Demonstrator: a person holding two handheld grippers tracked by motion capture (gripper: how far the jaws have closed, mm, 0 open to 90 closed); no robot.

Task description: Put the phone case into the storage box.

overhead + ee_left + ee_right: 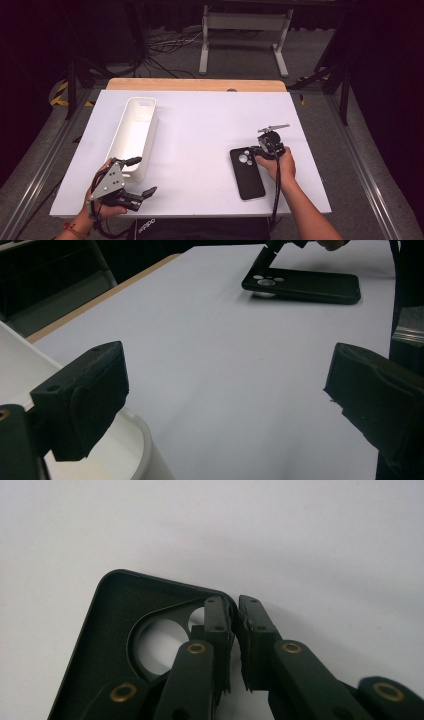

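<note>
A black phone case (246, 175) lies inner side up on the white table (200, 125), right of centre, with its camera cut-outs at the far end. My right gripper (256, 150) is shut on the case's far right corner rim. In the right gripper view, one jaw sits inside the case (115, 625) and the other outside it, and the gripper (235, 615) pinches the rim. My left gripper (144, 176) stands open at the near left, holding nothing, beside the near end of a white bin (150, 142). The left gripper view looks across the table to the case (310, 286).
The long white bin runs from the near left toward the far edge, and its rounded rim (142, 450) shows beside my left gripper. A wooden strip (195, 84) borders the table's far edge. On the floor beyond it are a white stand (245, 30) and cables.
</note>
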